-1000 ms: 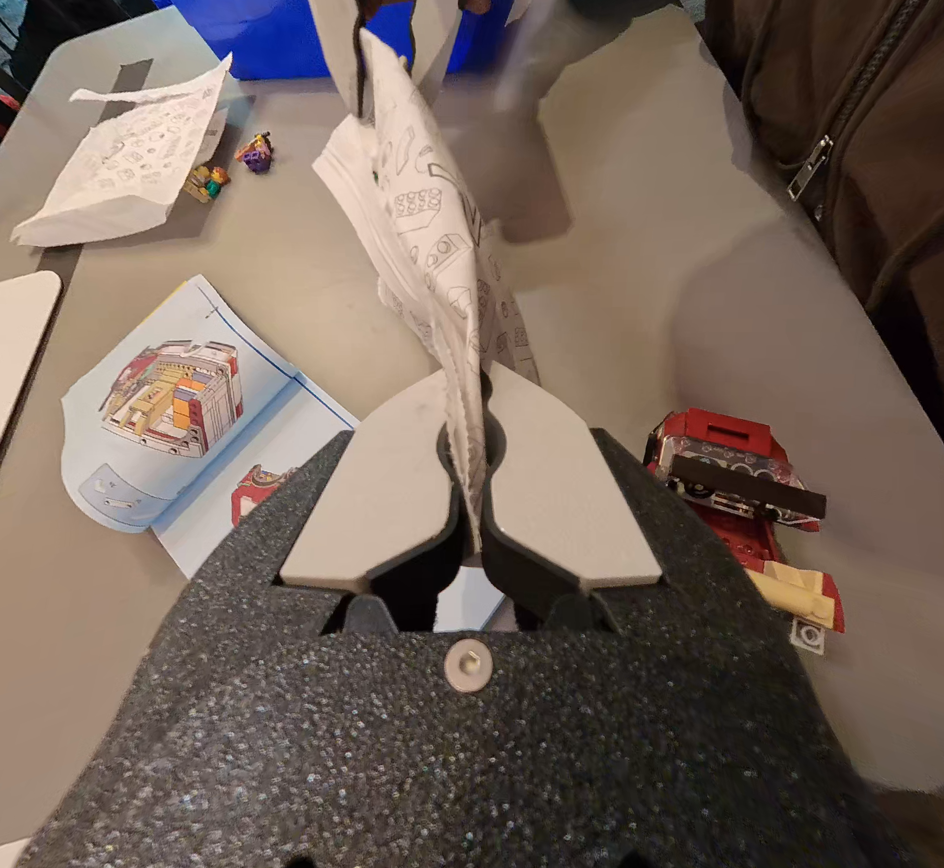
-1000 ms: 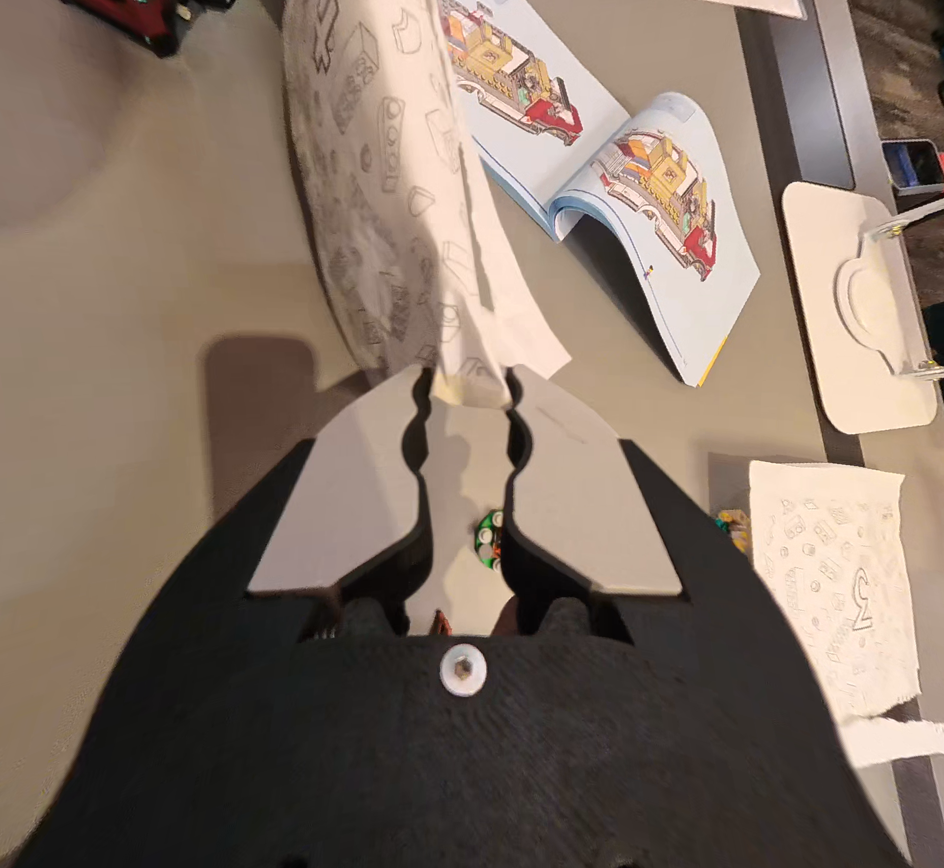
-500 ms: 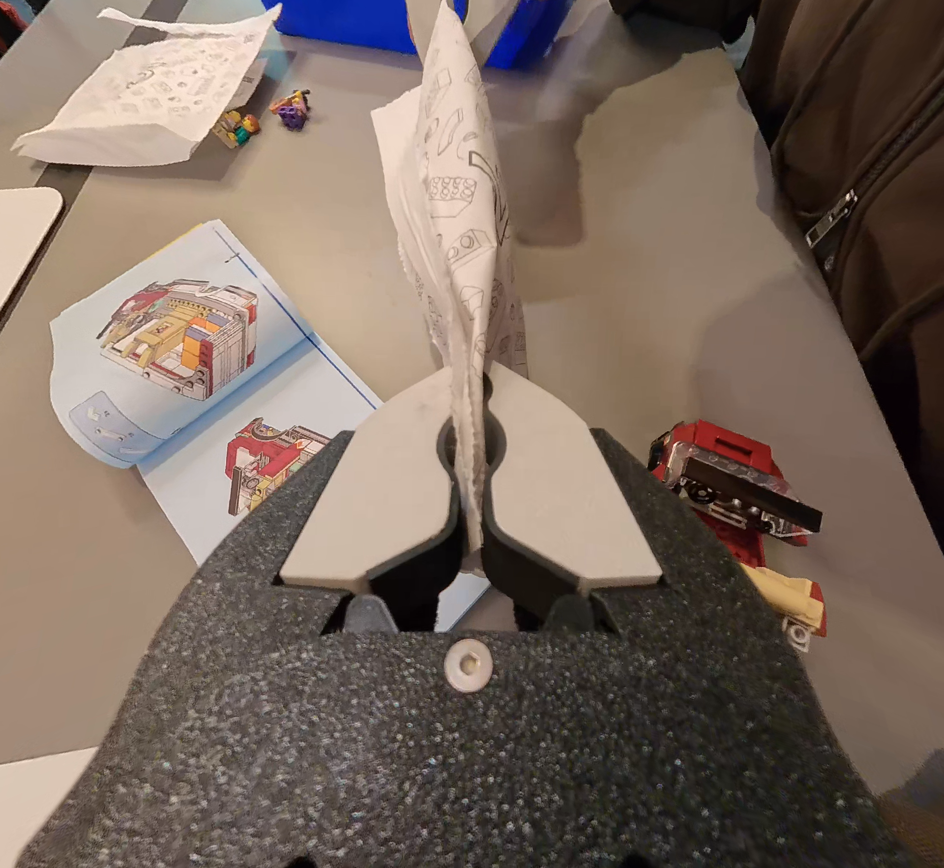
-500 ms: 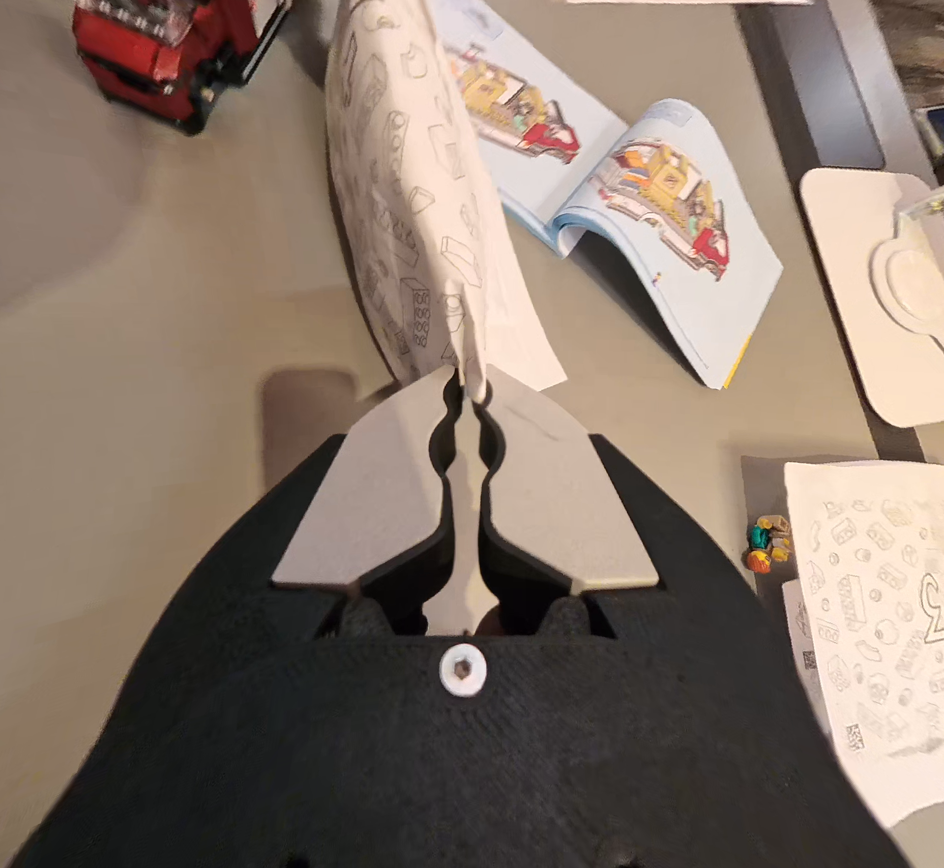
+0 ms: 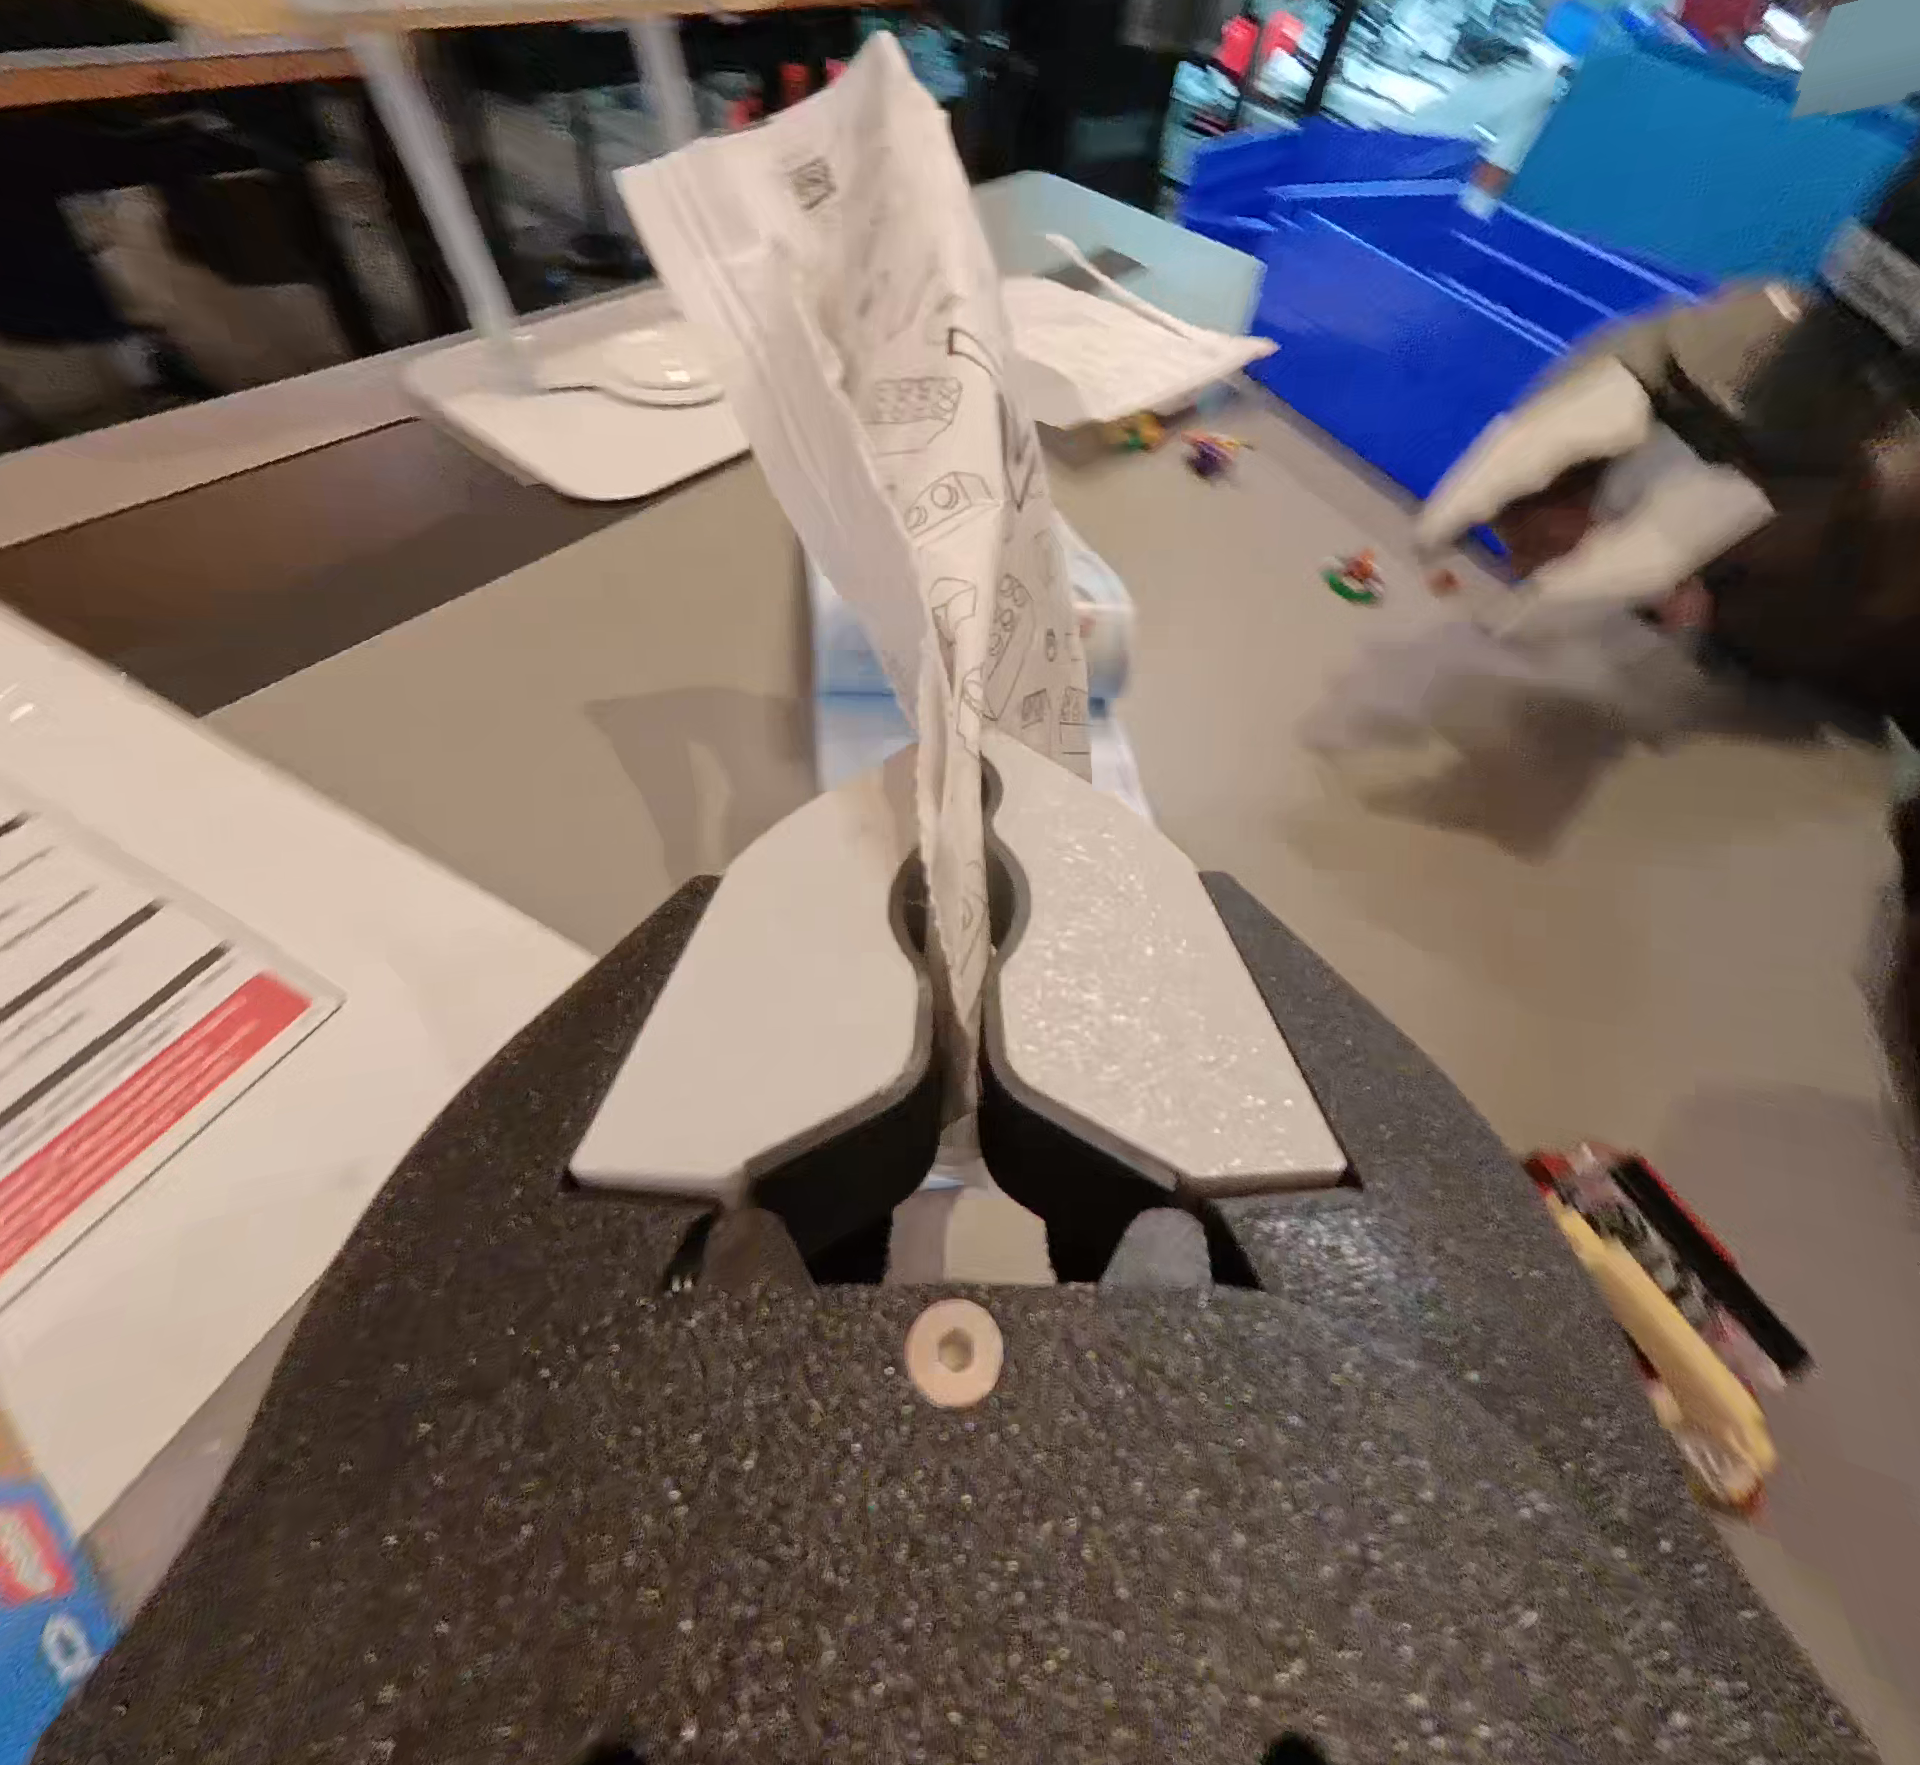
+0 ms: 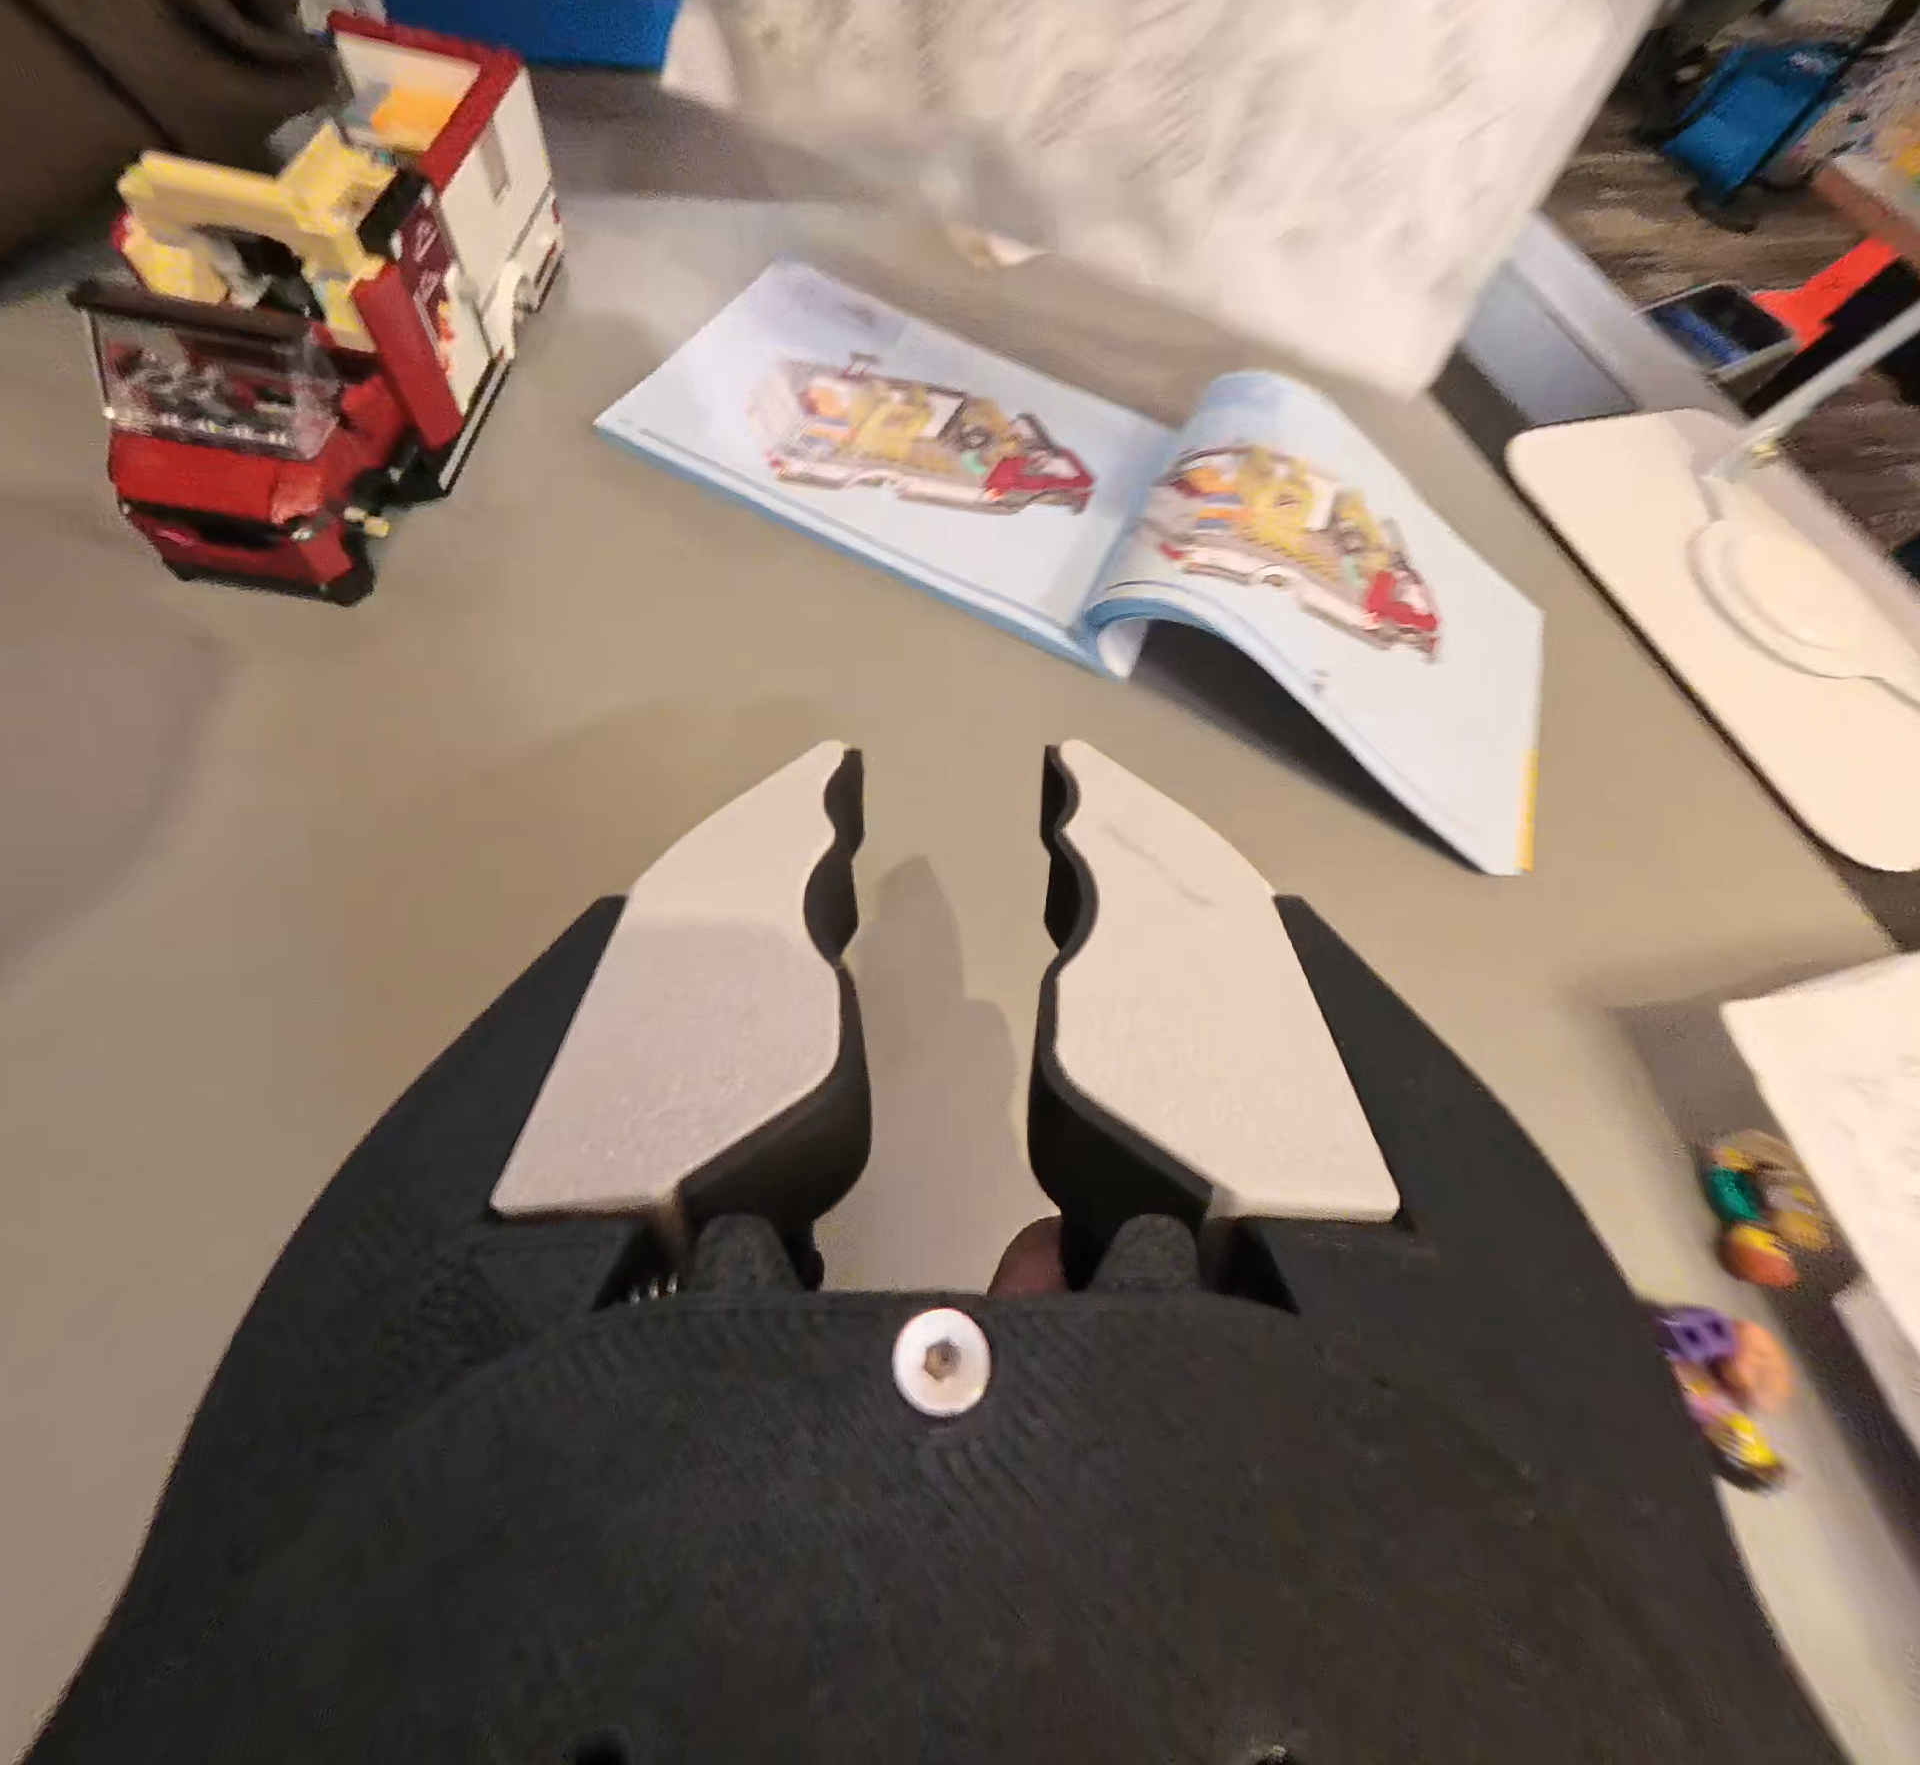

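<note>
Paper: white paper bag [image 5: 904, 427] printed with line drawings of bricks stands up out of the left claw [image 5: 951, 780], crumpled and twisted, its free top end leaning up and to the left.
Left claw: together, both pads pressed on the bag's lower edge; the paper runs down through the notch between the fingers [image 5: 790, 967].
Right claw: apart, with bare counter [image 6: 312, 832] showing between its fingers [image 6: 727, 936]; it holds nothing and touches nothing. In the left wrist view it appears blurred off to the right [image 5: 1558, 510], well apart from the bag.
Doing it well: as a judgement, thin paper pinched at one edge tears or slips easily, so a steady clamp and slow, smooth moves suit it; a second grip would best land on a flat stretch of the bag, not on the twisted part.
Near the right claw: open instruction booklet [image 6: 1091, 510] ahead and to the right, red brick-built truck [image 6: 322, 333] ahead on the left, small coloured brick pieces [image 6: 1725, 1341] close by on the right beside another printed paper bag [image 6: 1849, 1113].
Edges: white lamp base [image 6: 1704, 614] sits at the counter's right side; blue bins [image 5: 1455, 333] stand at the far end in the left wrist view.
Open room: widest bare counter lies directly ahead of the right claw, between truck and booklet.
</note>
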The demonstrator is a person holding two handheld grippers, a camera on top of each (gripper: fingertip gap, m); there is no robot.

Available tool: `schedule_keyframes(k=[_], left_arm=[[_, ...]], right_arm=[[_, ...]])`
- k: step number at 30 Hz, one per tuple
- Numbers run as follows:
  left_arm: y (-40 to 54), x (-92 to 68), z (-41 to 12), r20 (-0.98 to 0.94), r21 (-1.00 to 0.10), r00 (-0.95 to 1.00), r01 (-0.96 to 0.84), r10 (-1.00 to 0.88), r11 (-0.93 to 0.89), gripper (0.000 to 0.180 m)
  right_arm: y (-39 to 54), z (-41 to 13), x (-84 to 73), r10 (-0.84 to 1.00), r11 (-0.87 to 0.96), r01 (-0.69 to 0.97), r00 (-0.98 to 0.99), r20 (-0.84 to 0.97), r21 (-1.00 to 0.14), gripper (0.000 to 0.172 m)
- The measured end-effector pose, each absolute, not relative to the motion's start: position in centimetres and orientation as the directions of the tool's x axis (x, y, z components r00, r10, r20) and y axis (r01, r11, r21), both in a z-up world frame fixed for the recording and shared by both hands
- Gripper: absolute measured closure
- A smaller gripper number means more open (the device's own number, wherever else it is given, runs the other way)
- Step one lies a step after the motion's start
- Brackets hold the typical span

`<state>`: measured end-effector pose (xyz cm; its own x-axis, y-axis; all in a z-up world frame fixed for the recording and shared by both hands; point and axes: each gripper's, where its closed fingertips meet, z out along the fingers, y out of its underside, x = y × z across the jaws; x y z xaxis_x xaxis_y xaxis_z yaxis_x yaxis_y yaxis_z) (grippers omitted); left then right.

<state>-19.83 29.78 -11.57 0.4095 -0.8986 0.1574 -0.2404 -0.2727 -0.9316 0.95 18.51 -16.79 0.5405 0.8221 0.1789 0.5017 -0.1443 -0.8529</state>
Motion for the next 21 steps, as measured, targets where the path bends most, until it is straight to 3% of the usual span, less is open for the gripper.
schedule_keyframes(k=[7, 14, 17, 21], left_arm=[[35.4, -20.2, -14.1, 0.373, -0.853, 0.563, -0.106, -0.738, -0.512, 0.18], [38.0, -19.4, -16.1, 0.771, -0.607, 0.363, 0.17, -0.523, -0.776, 0.18], [39.8, -20.7, -18.5, 0.771, -0.576, 0.466, 0.22, -0.434, -0.787, 0.179], [41.0, -22.3, -19.8, 0.625, -0.659, 0.658, 0.156, -0.42, -0.736, 0.177]], right_arm=[[17.6, -20.9, -0.9, 0.859, -0.236, 0.512, 0.507, 0.068, -0.826, 0.14], [17.8, -22.9, -0.7, 0.864, -0.286, 0.538, 0.503, 0.03, -0.793, 0.14], [17.6, -23.2, -0.8, 0.87, -0.284, 0.556, 0.492, 0.033, -0.781, 0.14], [17.4, -23.4, -0.9, 0.877, -0.272, 0.574, 0.477, 0.046, -0.773, 0.14]])
